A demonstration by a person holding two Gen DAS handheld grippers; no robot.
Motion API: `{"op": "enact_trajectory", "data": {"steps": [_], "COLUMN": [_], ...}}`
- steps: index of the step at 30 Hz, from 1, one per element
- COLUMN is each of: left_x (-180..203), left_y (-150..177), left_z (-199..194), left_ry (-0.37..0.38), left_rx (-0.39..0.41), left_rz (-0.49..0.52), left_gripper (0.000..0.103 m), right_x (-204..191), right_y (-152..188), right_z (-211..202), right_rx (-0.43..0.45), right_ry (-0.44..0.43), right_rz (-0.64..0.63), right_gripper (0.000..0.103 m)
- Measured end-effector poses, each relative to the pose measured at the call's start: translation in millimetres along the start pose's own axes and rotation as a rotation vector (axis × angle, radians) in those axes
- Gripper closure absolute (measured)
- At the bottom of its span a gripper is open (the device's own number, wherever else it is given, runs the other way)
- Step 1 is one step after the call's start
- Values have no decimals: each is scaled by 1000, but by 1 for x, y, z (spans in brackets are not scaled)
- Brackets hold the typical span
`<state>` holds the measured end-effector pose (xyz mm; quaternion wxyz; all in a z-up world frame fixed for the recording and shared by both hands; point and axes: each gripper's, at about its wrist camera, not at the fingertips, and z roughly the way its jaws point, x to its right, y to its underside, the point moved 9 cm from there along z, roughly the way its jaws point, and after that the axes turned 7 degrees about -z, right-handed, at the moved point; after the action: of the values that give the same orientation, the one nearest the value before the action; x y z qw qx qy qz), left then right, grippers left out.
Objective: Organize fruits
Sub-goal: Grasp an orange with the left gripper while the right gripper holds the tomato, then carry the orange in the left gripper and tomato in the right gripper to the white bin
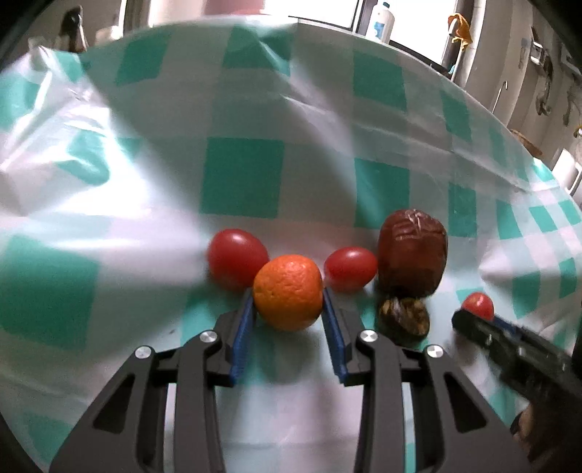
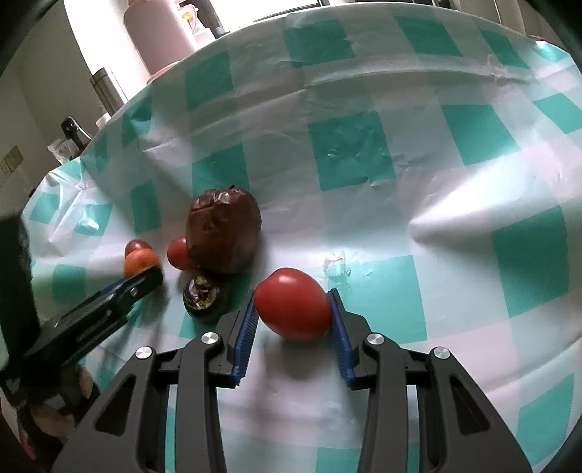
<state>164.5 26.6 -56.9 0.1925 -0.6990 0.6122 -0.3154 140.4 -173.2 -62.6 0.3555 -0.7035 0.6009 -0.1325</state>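
In the left wrist view my left gripper is shut on a small orange on the checked tablecloth. Two red tomatoes lie just behind it, touching or nearly so. A large wrinkled red date stands to the right, with a dark shrivelled fruit in front of it. In the right wrist view my right gripper is shut on a third red tomato, to the right of the date and the dark fruit. The right gripper also shows in the left wrist view.
The green and white checked plastic cloth is creased, with raised folds at the left. Behind the table's far edge stand a white bottle, a metal flask and a pink container.
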Motion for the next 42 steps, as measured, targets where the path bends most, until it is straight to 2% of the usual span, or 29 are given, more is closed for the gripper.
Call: {"op": "enact_trajectory", "data": {"steps": [3,7,9,15,26,29,32,36,39,42], "left_x": [-2,-7,-8,-4,-10,-11,-16,-19,-16,-15], "left_y": [7,26,34,38,37,36,34,34,35,42], "left_z": [-22,-55,-62,-59,-63,-63,-68,-69,-76,-90], "left_ry": [8,-22,-20,-21,-9,8,43,45,38,18], "left_rx": [28,95,100,98,112,109,126,129,151,187], "left_rz": [-15,3,-1,18,-18,-29,-61,-75,-56,-36], "left_gripper": [67,67,67,67,67,67,67,67,67,67], "right_x": [2,3,3,4,14,14,18,4,-4,-4], "right_y": [0,0,0,0,-2,-4,25,65,90,115], "right_z": [0,0,0,1,-7,-28,-57,-110,-145,-181], "right_rx": [3,3,3,4,47,143,163,216,221,234], "right_ry": [-13,-13,-14,-22,-88,-118,-144,-168,-166,-98], "right_rz": [10,9,10,17,100,112,226,239,190,95], "right_gripper": [64,64,64,65,65,65,65,65,65,65]}}
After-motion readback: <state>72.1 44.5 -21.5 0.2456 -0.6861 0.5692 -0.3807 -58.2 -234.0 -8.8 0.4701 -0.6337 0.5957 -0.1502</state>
